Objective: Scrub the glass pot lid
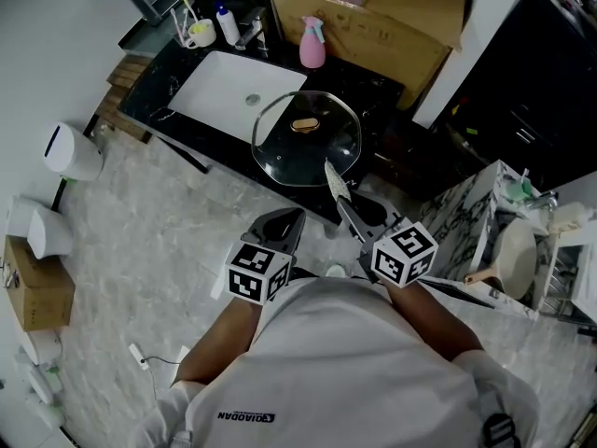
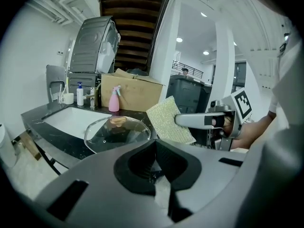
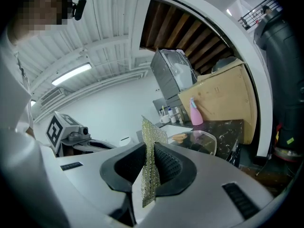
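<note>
Glass pot lid [image 1: 306, 147]: laid flat, knob [image 1: 304, 125] upward, on the dark counter [image 1: 377, 99] just right of the white sink [image 1: 224, 90]. Its near rim is close to the counter's front edge.

Right gripper [image 1: 347, 203]: clenched on a scrub pad [image 1: 335, 181]. In the right gripper view the pad is seen pinched edge-on between the jaws, standing upright, with most of its sheet projecting beyond them.

Left gripper [image 1: 283, 224]: jaws drawn together. Nothing is seen held between them, though a pale strip at the seam cannot be identified for certain in the left gripper view.

Contact: none is shown yet. Both grippers are held off the counter on the person's side, and the pad is apart from the glass.

Deciding relation: the lid lies straight ahead of both grippers and lower. The right gripper is judged the nearer, with the pad's free end already aimed at the near right part of the rim.

Pad axis: its long side runs from the jaws forward toward the lid, so a forward and downward reach would be needed, with the pad turned to bring its flat face onto the glass.

Left side's likely part: the lid is loose on the counter, so steadying at the knob or the left rim may be required.

Progress: scrubbing is judged not yet begun.

Nearby: a pink spray bottle [image 1: 312, 45] is stood behind the lid, well apart from either gripper.
</note>
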{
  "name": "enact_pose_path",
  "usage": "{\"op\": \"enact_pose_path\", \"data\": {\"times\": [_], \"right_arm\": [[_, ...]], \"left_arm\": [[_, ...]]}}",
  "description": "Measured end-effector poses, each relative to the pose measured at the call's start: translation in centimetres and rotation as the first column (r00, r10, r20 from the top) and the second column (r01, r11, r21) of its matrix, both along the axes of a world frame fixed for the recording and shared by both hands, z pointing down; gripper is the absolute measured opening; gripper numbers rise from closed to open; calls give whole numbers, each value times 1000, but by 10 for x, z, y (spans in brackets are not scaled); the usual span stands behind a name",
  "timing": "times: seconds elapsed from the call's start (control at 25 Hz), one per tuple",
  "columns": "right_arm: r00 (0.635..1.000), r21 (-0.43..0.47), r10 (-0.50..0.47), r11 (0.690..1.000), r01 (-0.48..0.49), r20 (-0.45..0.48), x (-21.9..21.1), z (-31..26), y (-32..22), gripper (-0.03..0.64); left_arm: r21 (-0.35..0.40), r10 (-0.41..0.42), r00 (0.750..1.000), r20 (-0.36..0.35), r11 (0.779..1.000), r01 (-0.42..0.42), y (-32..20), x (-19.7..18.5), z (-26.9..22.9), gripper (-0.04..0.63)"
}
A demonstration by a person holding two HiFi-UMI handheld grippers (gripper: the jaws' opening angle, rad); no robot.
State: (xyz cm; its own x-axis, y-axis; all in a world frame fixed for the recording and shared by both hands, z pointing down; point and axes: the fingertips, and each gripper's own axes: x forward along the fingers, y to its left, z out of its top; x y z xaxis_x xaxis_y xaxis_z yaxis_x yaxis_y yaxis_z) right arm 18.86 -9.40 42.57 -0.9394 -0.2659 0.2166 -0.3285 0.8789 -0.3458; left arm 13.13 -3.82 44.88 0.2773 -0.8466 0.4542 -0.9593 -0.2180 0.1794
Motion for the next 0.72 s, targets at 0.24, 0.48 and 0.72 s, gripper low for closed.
{"op": "enact_pose_path", "data": {"times": [0.24, 0.48, 0.72], "right_arm": [[999, -28, 27, 999, -28, -29, -8, 14, -24, 66], [993, -9, 109, 994, -110, -54, -23, 15, -57, 64], [974, 18, 216, 976, -215, -72, -56, 13, -96, 66]], "left_arm": [[-26, 26, 1000, -13, 999, -26, -26, -13, 12, 15], [-23, 113, 993, -18, 993, -113, -63, -31, 14, 15], [-21, 213, 977, 13, 977, -213, -103, -77, 9, 15]]}}
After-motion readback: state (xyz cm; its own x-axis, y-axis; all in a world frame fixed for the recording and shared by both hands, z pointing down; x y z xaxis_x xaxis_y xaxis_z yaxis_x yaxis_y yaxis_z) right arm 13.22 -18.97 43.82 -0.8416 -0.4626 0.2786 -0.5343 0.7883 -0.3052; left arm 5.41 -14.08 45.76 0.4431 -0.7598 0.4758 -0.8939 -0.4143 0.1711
